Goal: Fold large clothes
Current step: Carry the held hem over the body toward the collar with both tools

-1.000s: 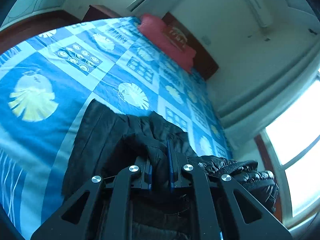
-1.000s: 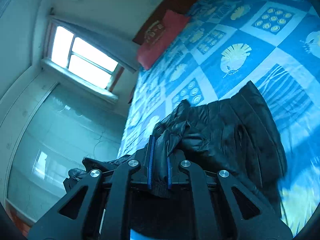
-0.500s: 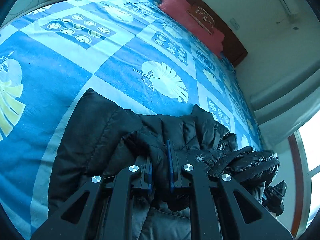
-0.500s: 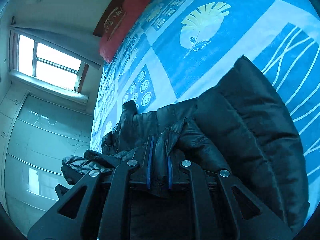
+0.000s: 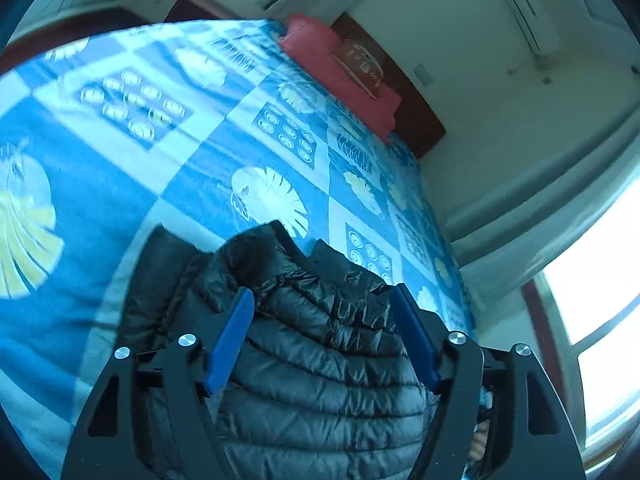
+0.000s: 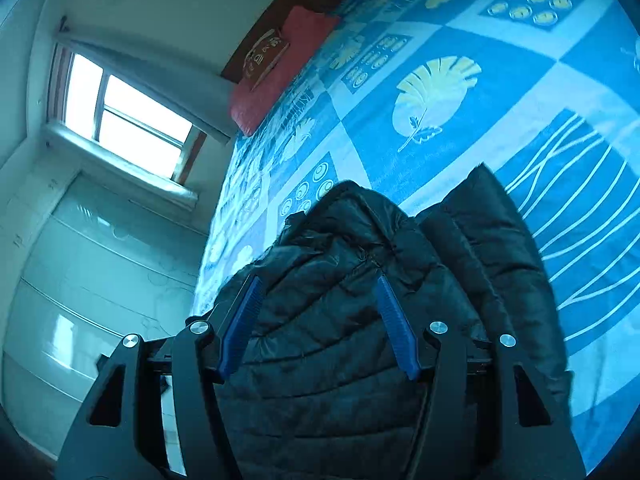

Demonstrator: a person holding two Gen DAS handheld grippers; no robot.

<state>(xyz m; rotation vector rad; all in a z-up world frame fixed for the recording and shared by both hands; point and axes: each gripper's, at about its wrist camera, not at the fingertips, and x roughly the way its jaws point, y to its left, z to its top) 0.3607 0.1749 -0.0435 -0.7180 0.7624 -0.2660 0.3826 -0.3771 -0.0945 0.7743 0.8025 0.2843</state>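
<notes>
Looking along the left gripper (image 5: 322,334), its two blue fingers (image 5: 230,340) stand wide apart with the black puffer jacket (image 5: 320,360) lying between them, untouched by either pad. The jaws have just been opening, so the fabric is released, probably because the folded layer now sits where it was meant to land. The jacket rests on the blue patterned bedspread (image 5: 120,184), doubled over itself, with a flatter dark panel sticking out beside the quilted bulge. A red pillow (image 5: 340,76) lies far off at the head of the bed.

From the right wrist, the right gripper (image 6: 318,326) is likewise unclenched, its fingers (image 6: 396,328) spread either side of the same jacket (image 6: 352,340) and gripping nothing; these jaws too have just been opening. Letting go with both hands at once suggests one fold is finished. The bedspread (image 6: 520,80) gives a broad, soft surface for that. The jacket looks lumpy, so it likely needs smoothing or another fold.
</notes>
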